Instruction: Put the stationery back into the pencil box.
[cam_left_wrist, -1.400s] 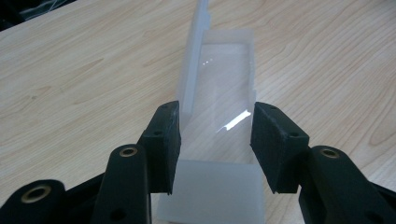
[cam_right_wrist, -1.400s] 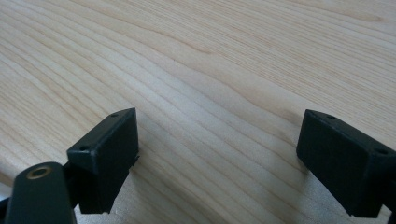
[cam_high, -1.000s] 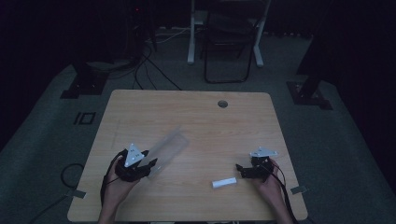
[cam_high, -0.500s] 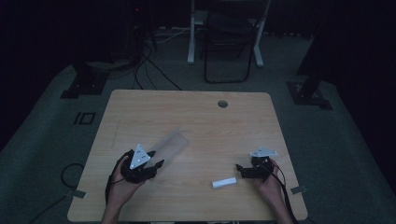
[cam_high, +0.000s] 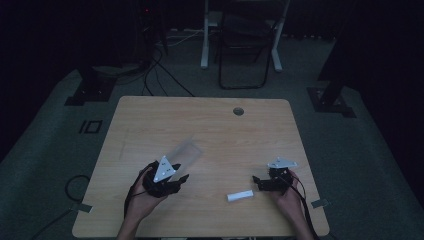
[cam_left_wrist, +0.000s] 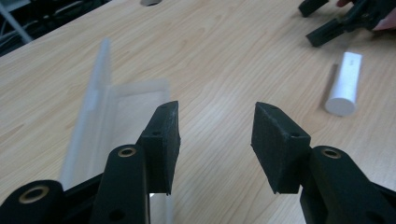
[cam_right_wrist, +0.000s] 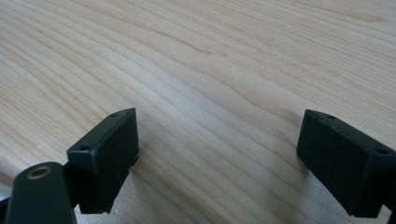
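The left gripper (cam_left_wrist: 215, 135) hovers low over the light wooden table (cam_high: 210, 125) with its black jaws spread apart and nothing between them. Just beside its left jaw lies the clear, long plastic case (cam_left_wrist: 100, 116), flat on the wood with its lid hinged open. Farther off rests the short white cylinder (cam_left_wrist: 344, 84), near the right gripper (cam_high: 260, 182), whose jaws stand wide apart over bare wood, gripping nothing

Your bench (cam_high: 210, 130) is pale wood with a fine streaked grain. The cylinder (cam_high: 240, 196) is plain white, the case (cam_left_wrist: 100, 112) frosted clear, and both grippers' jaws matte black.
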